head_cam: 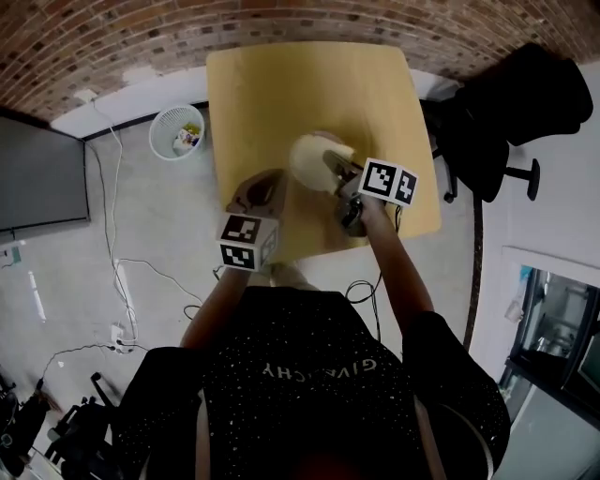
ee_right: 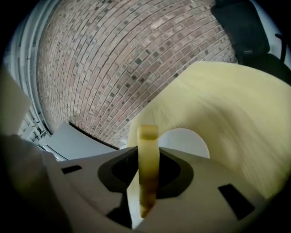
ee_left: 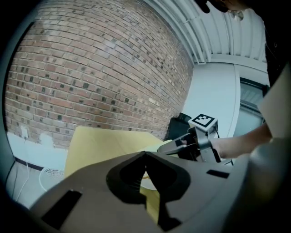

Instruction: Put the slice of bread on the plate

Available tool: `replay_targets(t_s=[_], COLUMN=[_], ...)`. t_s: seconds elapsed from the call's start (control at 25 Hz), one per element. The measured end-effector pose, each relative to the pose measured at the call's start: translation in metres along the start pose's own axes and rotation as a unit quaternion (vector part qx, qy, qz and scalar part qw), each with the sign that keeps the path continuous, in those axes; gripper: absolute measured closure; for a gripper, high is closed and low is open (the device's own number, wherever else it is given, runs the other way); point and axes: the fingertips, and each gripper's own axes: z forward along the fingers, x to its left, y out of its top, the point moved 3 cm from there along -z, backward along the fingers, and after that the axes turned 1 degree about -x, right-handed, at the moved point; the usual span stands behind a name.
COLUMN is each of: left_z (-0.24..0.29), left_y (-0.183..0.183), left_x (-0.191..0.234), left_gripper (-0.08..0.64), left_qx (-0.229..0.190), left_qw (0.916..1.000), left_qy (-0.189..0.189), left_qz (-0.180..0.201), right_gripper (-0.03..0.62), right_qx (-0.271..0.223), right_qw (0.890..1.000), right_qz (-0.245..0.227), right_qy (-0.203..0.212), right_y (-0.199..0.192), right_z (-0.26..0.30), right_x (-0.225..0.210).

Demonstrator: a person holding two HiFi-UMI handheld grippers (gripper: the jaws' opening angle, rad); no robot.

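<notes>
Right gripper (ee_right: 148, 159) clamped on slice of bread (ee_right: 148, 136), over plate (ee_right: 191, 139).
Bread stands edge-on between the right jaws, just near of the white plate and probably not touching it, though the blur is bad. Left gripper (ee_left: 145, 154) has jaws together, nothing between them, and sits near-left of the plate. Plate sits mid-table on the yellow table (head_cam: 281, 84). White wastebasket (head_cam: 176, 131) on the floor to the left, black chair (head_cam: 511, 103) to the right, brick wall (head_cam: 281, 23) far.
</notes>
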Motion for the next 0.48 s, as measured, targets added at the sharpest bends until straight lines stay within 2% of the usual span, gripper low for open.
replay_targets(t_s=[0.32, 0.48], left_z=[0.002, 0.005], left_y=[0.001, 0.004], left_x=[0.011, 0.011], left_gripper=[0.549, 0.549], left_qx=[0.002, 0.0], left_qw=[0.9999, 0.9999], left_qy=[0.011, 0.009], left_qz=[-0.011, -0.007], right_gripper=[0.497, 0.497], right_qx=[0.025, 0.022], right_qw=[0.998, 0.998], right_qz=[0.05, 0.047], right_qy=[0.0, -0.017], right_y=[0.002, 0.003], right_z=[0.03, 0.029], right_x=[-0.009, -0.013])
